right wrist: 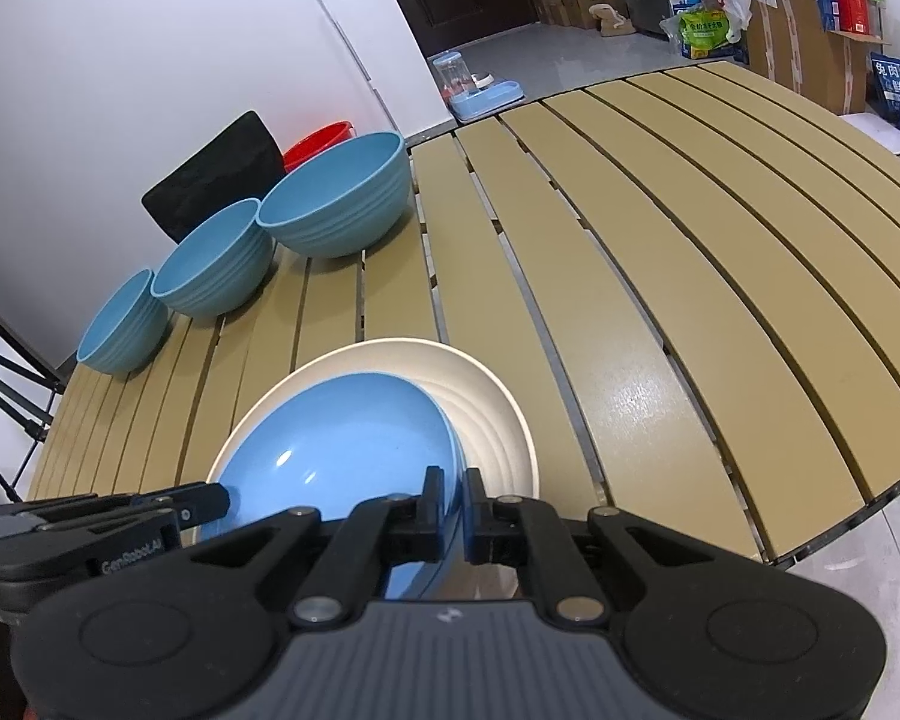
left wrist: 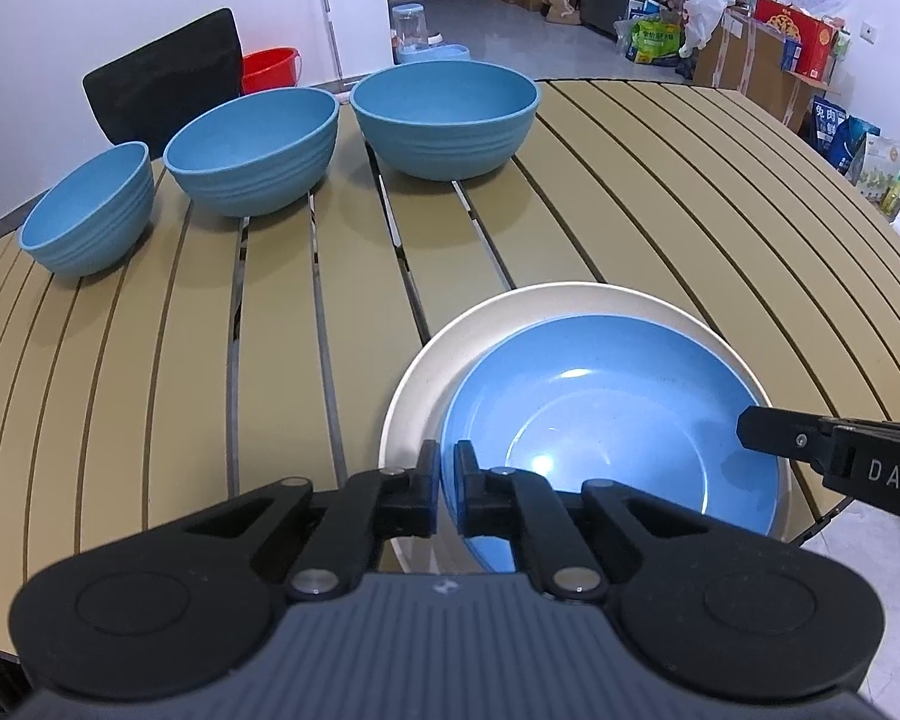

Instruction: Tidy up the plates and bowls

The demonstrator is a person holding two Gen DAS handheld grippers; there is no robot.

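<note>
Both claws are clamped on the blue plate (left wrist: 606,420): the left claw (left wrist: 447,468) pinches its near-left rim, the right claw (right wrist: 453,492) its right rim. It sits over the cream plate (right wrist: 486,408) on the slatted worktop (left wrist: 210,360).

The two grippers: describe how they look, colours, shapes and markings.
Both the left gripper and right gripper are matte black, with scissor-like linkage arms, silver pivot pins, round side discs and a ribbed grey body bearing a small logo. White lettering marks their sides.
</note>
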